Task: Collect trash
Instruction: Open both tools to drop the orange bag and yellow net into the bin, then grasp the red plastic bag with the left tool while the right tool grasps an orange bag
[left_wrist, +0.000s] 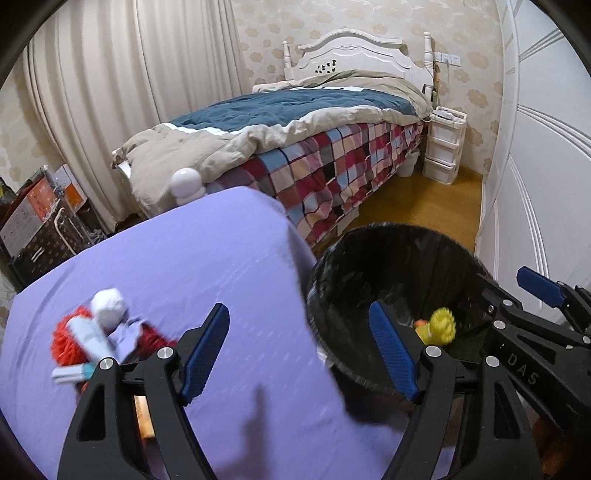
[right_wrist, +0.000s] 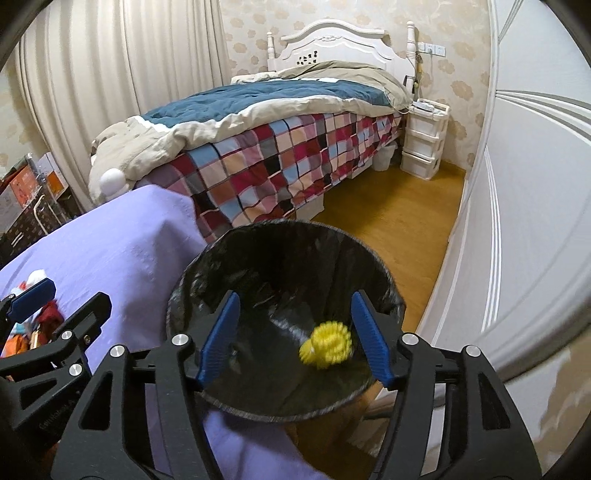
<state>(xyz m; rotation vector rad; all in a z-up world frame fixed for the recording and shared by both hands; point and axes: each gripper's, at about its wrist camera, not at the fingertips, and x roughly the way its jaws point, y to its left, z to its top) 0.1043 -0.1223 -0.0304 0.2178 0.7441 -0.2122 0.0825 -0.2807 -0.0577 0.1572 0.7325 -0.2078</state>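
The right gripper (right_wrist: 293, 341) stands about half open over the mouth of the round bin lined with a black plastic bag (right_wrist: 373, 258), and holds nothing. The spiky yellow ball of scrap (right_wrist: 327, 345) shows between its blue pads, blurred and touching neither, down inside the bag. The left gripper (left_wrist: 299, 354) is spread wide and empty, one finger over the lilac cloth-covered table (left_wrist: 192, 258), the other over the near rim of the bin.

In the left wrist view, something small and orange (left_wrist: 419, 325) lies just beside the yellow ball in the bag; I cannot tell what it is. Nothing else shows in there.

By my judgement the job is partly done: one or two pieces are binned. To the outer side of the left gripper, on the table, a heap is left: a crumpled white paper wad (left_wrist: 108, 306), a red-orange net scrap (left_wrist: 64, 339), a white tube (left_wrist: 90, 338) and some dark red bits (left_wrist: 151, 338).
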